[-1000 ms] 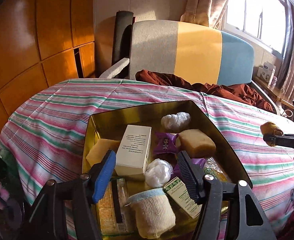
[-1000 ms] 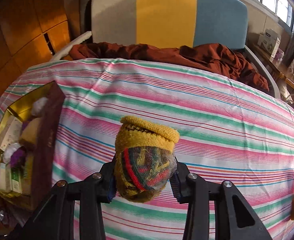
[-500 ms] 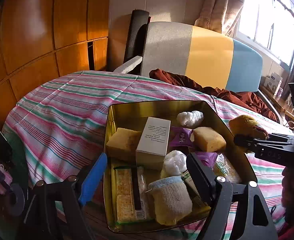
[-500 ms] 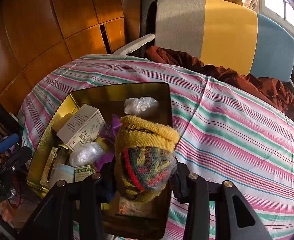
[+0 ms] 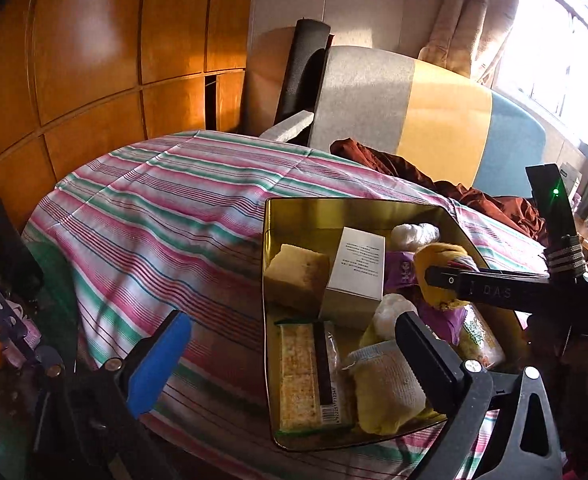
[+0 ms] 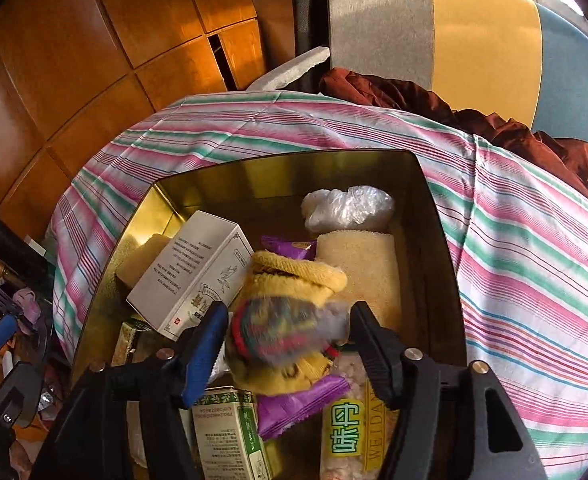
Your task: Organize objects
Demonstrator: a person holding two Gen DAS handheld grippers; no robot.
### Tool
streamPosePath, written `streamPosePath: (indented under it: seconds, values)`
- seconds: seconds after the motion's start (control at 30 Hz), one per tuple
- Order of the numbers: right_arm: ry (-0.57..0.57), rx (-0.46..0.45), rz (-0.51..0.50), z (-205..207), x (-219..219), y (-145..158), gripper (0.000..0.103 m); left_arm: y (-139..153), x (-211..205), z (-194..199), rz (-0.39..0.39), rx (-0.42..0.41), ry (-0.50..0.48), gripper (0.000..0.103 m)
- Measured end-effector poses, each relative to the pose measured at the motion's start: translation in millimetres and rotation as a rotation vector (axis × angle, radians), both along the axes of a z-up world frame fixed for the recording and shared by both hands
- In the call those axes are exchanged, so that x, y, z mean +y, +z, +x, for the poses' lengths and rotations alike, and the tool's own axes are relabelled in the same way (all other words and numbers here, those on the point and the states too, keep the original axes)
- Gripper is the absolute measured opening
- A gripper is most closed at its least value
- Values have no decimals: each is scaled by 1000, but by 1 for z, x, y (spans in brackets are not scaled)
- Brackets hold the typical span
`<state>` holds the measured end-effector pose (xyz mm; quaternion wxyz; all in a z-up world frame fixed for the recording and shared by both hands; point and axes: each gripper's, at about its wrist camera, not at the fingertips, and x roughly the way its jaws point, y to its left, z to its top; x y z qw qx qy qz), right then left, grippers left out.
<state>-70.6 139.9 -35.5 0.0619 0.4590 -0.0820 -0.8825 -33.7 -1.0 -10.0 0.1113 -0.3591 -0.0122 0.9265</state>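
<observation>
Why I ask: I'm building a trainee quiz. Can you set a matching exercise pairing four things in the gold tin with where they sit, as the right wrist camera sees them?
Things:
1. white box
2. clear plastic bundle
3. knitted sock
4. green box

Places:
a. between the fingers of the right gripper
b. far end of the gold tin
c. near end of the tin, closest to the camera
d. left part, overlapping a yellow sponge

Pairs: 1-d, 2-b, 3-a, 4-c
</observation>
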Motion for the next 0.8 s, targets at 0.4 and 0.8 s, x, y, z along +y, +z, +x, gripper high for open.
streamPosePath:
  seconds: [0.4,0.8]
  values:
    - [-91,135,135,51,4,31,69,15,8,6,-3,48,59,103]
    - [-247,211,196,115,24,40,69,19,29,29,-62,87,109,103]
